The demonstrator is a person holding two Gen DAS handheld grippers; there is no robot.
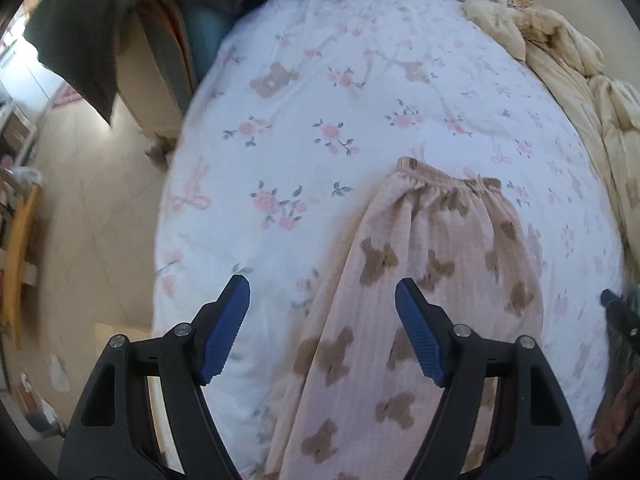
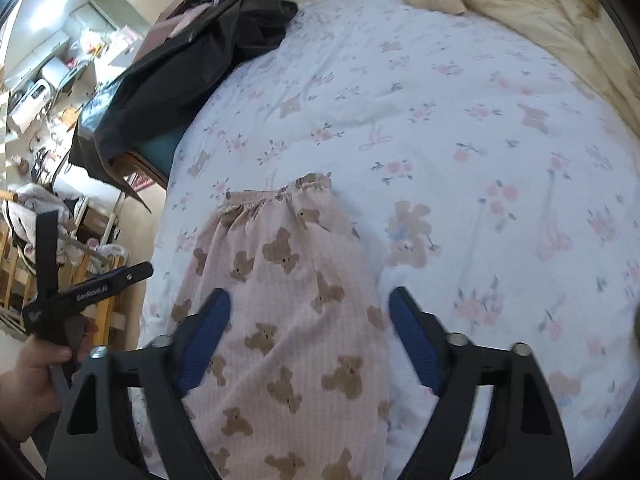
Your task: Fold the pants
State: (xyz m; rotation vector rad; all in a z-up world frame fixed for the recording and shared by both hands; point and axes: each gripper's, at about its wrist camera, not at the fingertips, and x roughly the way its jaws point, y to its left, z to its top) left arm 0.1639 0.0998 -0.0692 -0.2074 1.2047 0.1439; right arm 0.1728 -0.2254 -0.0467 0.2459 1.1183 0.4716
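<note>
Bedding fills most of the left wrist view: a white bed sheet printed with pink roses, bows and brown bears (image 1: 320,128) covers the mattress, and a crumpled cream quilt (image 1: 560,52) is bunched along its far right edge. On the sheet lie the pale pink waffle-knit pants with brown bear print (image 1: 432,272), flat, elastic waistband at the far end, legs running toward the camera. The left gripper (image 1: 322,300) hovers over them with its blue ribbed fingers (image 1: 224,328) spread apart and nothing between them; one finger is over bare sheet, the other over the pants. Dark grey fabric (image 1: 100,28) hangs at the upper left beside the bed, above a pale tiled floor (image 1: 88,200). A wooden frame (image 1: 20,264) stands at the left edge. The tip of the other gripper shows at the far right.

From the right wrist view, the same pants (image 2: 288,280) lie near the left edge of the sheet (image 2: 460,100), waistband away from the camera. The right gripper (image 2: 310,312) is above them, fingers (image 2: 204,336) released and empty. A black garment (image 2: 180,68) drapes over furniture beside the bed, cluttered shelves behind it. At lower left, a hand (image 2: 28,376) holds the left gripper's black handle.
</note>
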